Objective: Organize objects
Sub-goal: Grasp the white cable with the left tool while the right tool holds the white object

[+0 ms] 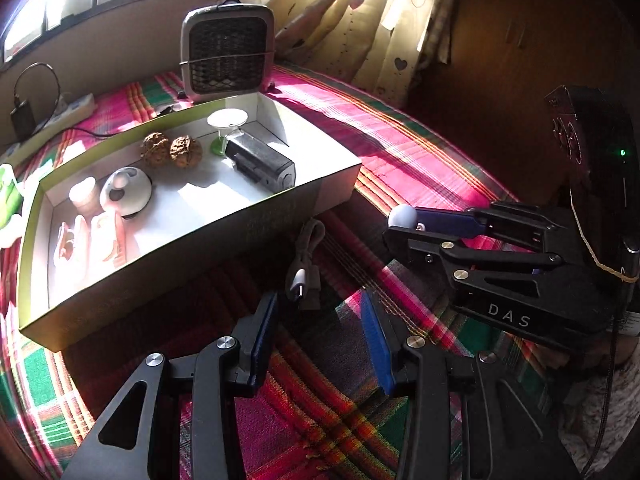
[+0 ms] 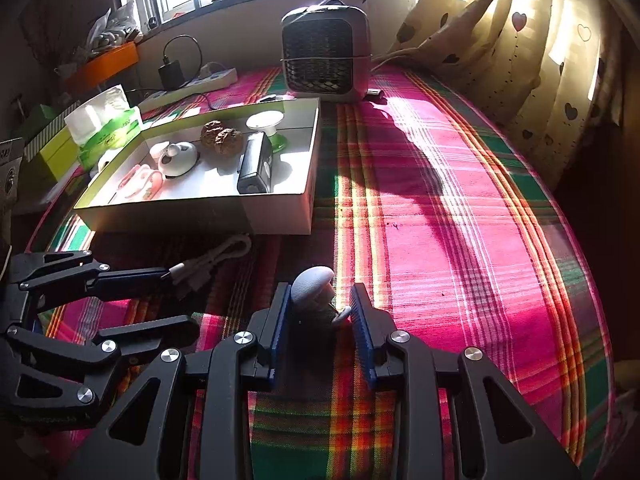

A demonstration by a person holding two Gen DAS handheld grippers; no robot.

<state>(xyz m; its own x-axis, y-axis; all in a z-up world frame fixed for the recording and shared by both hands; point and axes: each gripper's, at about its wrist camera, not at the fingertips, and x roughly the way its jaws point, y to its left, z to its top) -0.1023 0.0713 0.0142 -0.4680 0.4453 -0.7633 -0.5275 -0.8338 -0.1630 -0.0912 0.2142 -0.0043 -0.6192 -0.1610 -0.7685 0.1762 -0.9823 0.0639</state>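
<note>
The right tool (image 2: 320, 304) is closed partway on a small white knob-shaped object (image 2: 312, 282), its blue pads pressing both sides and its rounded head sticking out past the fingertips, above the plaid-covered table (image 2: 460, 240). The left tool (image 1: 320, 320) stands half open with nothing between its pads, just short of a coiled white cable (image 1: 306, 264) that lies on the cloth near the box's near wall. Beyond the cable sits an open box (image 1: 256, 224) toward the table's left side, holding a black case (image 1: 260, 162), two walnuts (image 1: 172, 151), a white-and-green stand (image 1: 226, 128), a white round gadget (image 1: 126, 192) and pink items (image 1: 88, 244). A fan (image 1: 228, 54) stands at the far edge, with curtains (image 2: 520, 60) beyond the far right corner.
</note>
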